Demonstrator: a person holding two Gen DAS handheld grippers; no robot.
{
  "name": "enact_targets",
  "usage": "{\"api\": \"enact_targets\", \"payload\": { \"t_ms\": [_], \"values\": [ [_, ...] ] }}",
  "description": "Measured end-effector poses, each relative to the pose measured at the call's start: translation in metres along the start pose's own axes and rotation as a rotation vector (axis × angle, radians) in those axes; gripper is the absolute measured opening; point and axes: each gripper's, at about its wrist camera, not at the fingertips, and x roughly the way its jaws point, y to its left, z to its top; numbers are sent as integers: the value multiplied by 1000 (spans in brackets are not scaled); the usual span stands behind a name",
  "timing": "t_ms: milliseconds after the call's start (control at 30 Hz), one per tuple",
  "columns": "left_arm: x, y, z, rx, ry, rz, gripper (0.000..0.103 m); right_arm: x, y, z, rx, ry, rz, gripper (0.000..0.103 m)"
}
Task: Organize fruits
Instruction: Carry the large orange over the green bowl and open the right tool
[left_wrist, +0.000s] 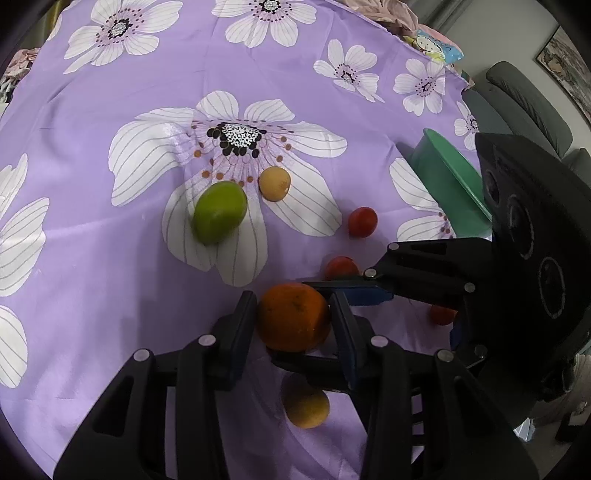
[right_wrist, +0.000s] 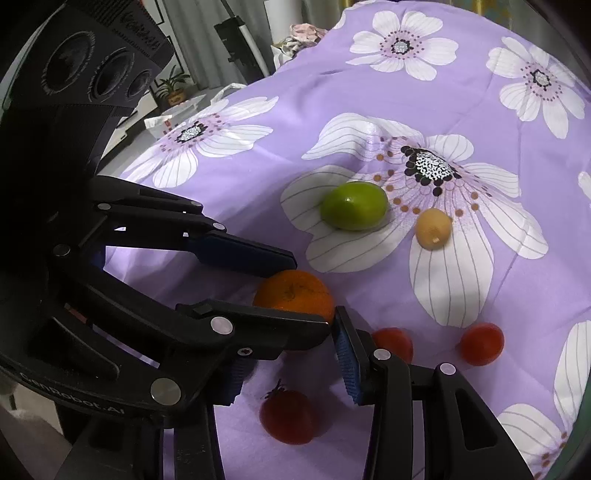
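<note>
An orange (left_wrist: 293, 317) lies on the purple flowered cloth (left_wrist: 110, 258), and my left gripper (left_wrist: 293, 314) is shut on it, one pad against each side. The right wrist view shows the same grip on the orange (right_wrist: 295, 291) by the left gripper (right_wrist: 308, 293), which enters from the left. My right gripper (right_wrist: 288, 369) stands open just short of the orange. A red tomato (right_wrist: 288, 417) lies on the cloth between its fingers, untouched. In the left wrist view, the right gripper's fingers (left_wrist: 354, 293) straddle the left gripper's right finger.
A green fruit (left_wrist: 219, 212) and a small yellow fruit (left_wrist: 275, 183) lie further out on the big flower. Two more tomatoes (left_wrist: 362, 221) (left_wrist: 341, 267) lie right of the orange, and another yellow fruit (left_wrist: 306, 406) lies under my left gripper. A green bowl (left_wrist: 454, 184) stands at the right, near the cloth's edge.
</note>
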Motion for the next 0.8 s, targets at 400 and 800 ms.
{"api": "enact_targets", "payload": {
  "t_ms": [400, 800],
  "values": [
    [-3, -40, 4, 59, -21, 16, 41, -31, -8, -20, 67, -77, -23, 43],
    [-2, -91, 20, 168, -66, 12, 41, -78, -21, -41, 108, -163, -118, 43]
  ]
}}
